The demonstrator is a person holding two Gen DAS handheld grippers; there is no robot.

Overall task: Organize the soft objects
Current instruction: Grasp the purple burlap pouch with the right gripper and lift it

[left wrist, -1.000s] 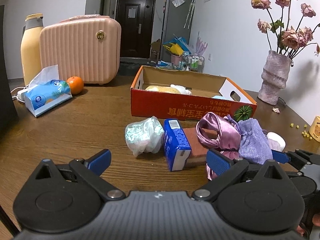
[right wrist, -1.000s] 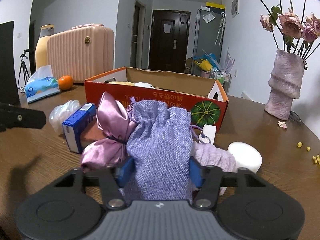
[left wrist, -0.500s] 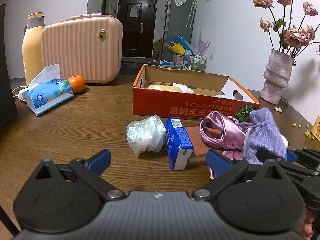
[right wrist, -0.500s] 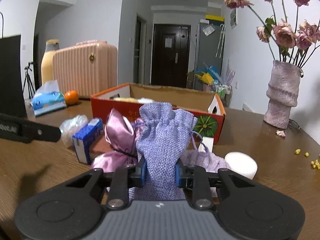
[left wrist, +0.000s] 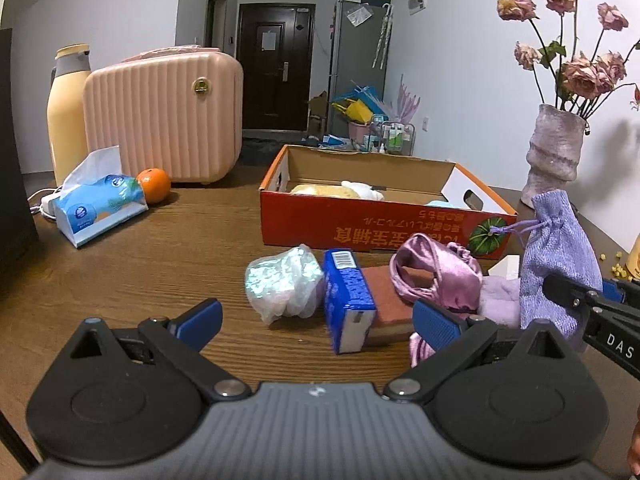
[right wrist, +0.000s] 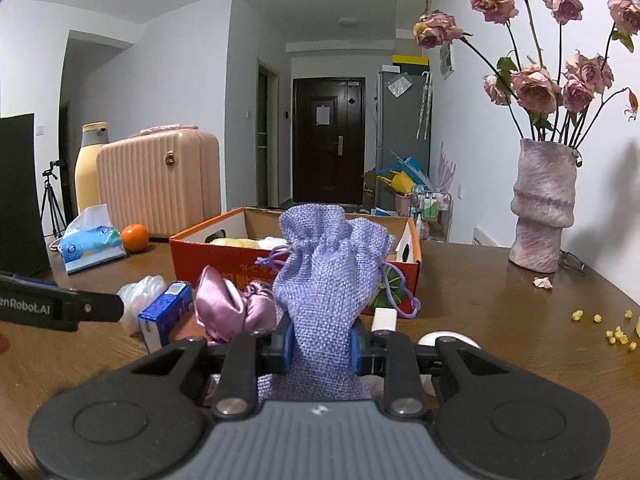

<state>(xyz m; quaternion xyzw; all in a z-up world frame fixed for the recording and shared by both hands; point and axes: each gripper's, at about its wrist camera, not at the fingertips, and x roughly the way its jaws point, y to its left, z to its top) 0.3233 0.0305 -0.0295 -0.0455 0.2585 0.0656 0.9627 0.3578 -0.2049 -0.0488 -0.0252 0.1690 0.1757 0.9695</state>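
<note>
My right gripper (right wrist: 322, 344) is shut on a lilac burlap drawstring pouch (right wrist: 328, 276) and holds it up above the table; the pouch also shows in the left wrist view (left wrist: 556, 256). A pink satin pouch (left wrist: 436, 270) and a pale purple cloth (left wrist: 498, 296) lie on the table below it. An open red cardboard box (left wrist: 360, 224) behind them holds a yellow soft item (left wrist: 320, 190). My left gripper (left wrist: 316, 322) is open and empty, near a crumpled plastic bag (left wrist: 284, 282) and a blue packet (left wrist: 346, 296).
A brown sponge (left wrist: 390, 296) lies by the blue packet. A tissue pack (left wrist: 98, 208), an orange (left wrist: 154, 185), a pink case (left wrist: 164, 116) and a yellow flask (left wrist: 66, 108) stand at the left. A vase of roses (right wrist: 544, 204) stands right, yellow crumbs (right wrist: 612, 330) nearby.
My right gripper closed on the lilac pouch and lifted it off the pile. My left gripper stayed open and hardly moved.
</note>
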